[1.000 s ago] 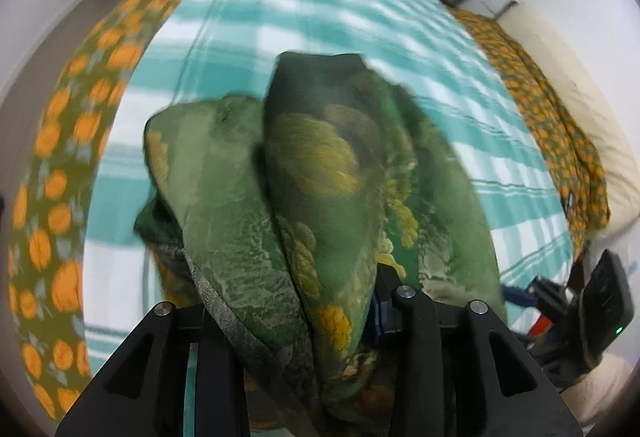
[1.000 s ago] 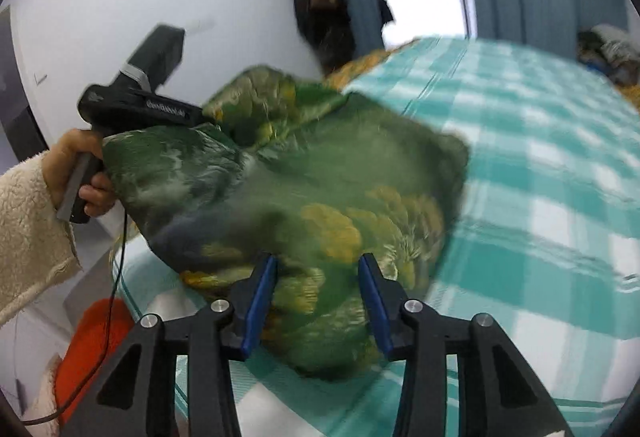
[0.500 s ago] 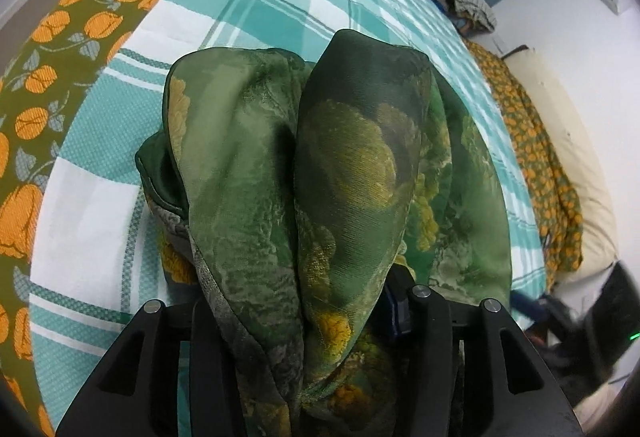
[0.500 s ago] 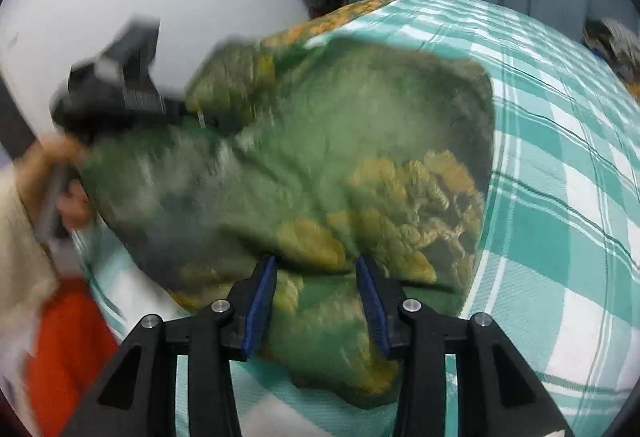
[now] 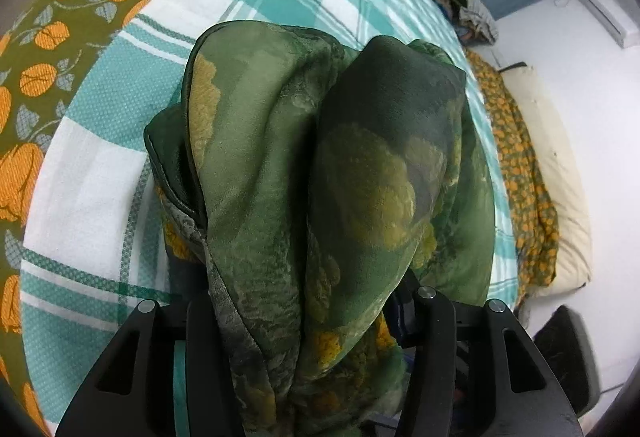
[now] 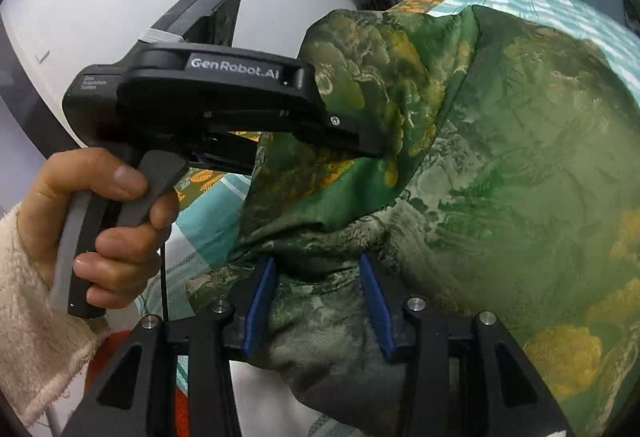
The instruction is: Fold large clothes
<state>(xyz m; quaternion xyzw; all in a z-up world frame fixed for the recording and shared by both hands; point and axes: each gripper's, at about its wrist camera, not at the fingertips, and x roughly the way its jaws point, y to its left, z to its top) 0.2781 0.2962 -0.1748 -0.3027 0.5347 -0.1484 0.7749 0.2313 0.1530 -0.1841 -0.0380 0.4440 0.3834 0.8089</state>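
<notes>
Both grippers clamp the same green floral garment (image 5: 320,173), likely to carry a fold across. The left gripper (image 5: 308,321) bunches it at 6 o'clock; the right gripper (image 6: 316,297) pinches an edge. Shiny, gold-flowered fabric mounds above the teal checked bedspread (image 5: 96,173).

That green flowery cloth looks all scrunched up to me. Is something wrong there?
It does look untidy: the green cloth hangs in bunched, uneven folds over the checked bedspread, gripped by both the left gripper and the right gripper. No tear or stain shows. It simply is not folded flat yet.
</notes>
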